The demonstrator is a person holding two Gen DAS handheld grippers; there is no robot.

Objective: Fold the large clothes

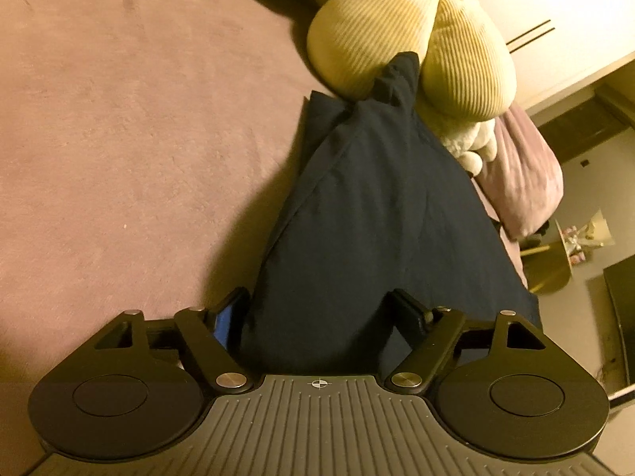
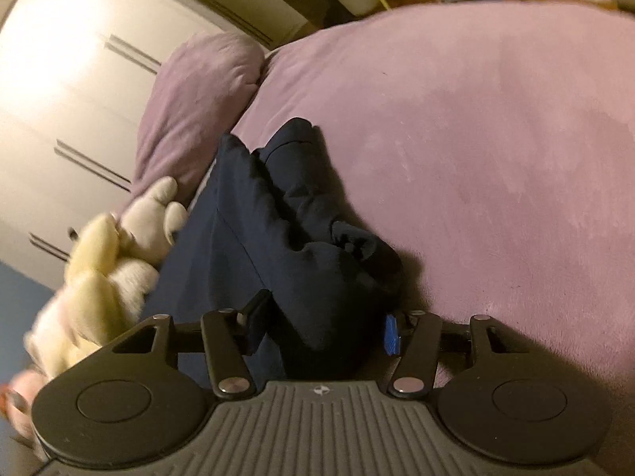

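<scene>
While both tongs grip it, the dark blue garment (image 1: 369,206) stretches across the purple bed (image 1: 119,119). Left tongs (image 1: 321,317) pinch one end, and right tongs (image 2: 323,325) pinch the other bunched end (image 2: 301,238). Yellow plush toys (image 1: 397,39) touch its far tip.

The dark garment (image 1: 369,206) covers the gap between the left gripper (image 1: 321,317) fingers, so their grip cannot be judged. The right gripper (image 2: 321,321) is masked the same way. At nine o'clock in the right view, the plush toy (image 2: 99,273) is blurred and cut by the edge.
</scene>
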